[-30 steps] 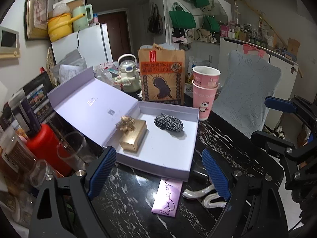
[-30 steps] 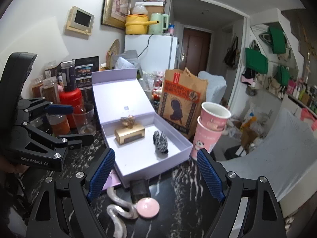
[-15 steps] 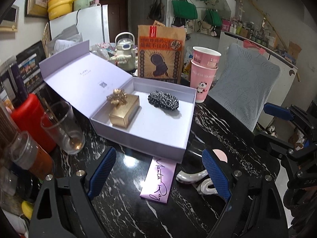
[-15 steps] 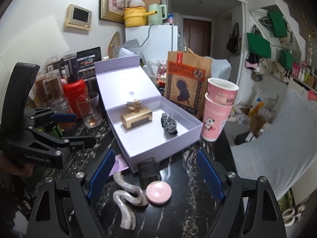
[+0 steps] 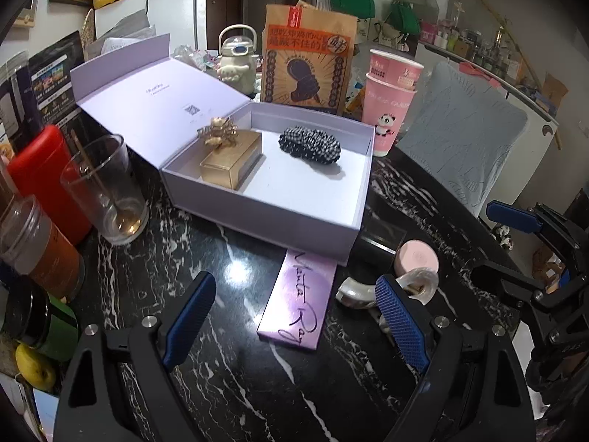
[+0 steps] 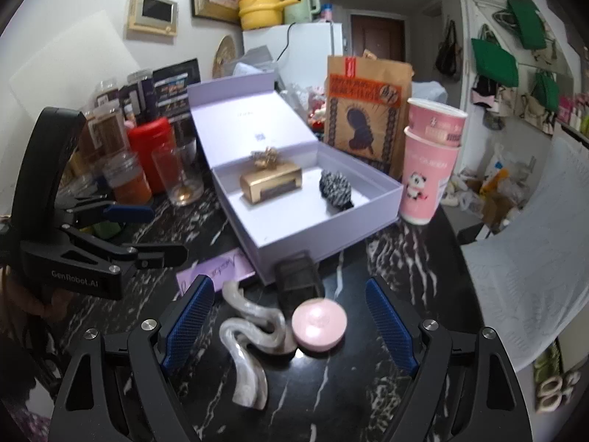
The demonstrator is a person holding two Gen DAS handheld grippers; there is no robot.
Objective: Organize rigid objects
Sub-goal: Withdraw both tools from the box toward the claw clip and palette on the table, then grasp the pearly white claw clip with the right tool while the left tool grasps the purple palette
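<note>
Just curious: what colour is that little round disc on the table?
Pale pink. The disc shows best in the right wrist view, between the open fingers.

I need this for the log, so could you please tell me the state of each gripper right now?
Left gripper: open, holding nothing, above the purple card.
Right gripper: open, holding nothing, above the pearly wavy clip and pink round case.

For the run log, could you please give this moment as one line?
left hand-held gripper: open, empty | right hand-held gripper: open over pink disc | lavender box: open, holds gold box
</note>
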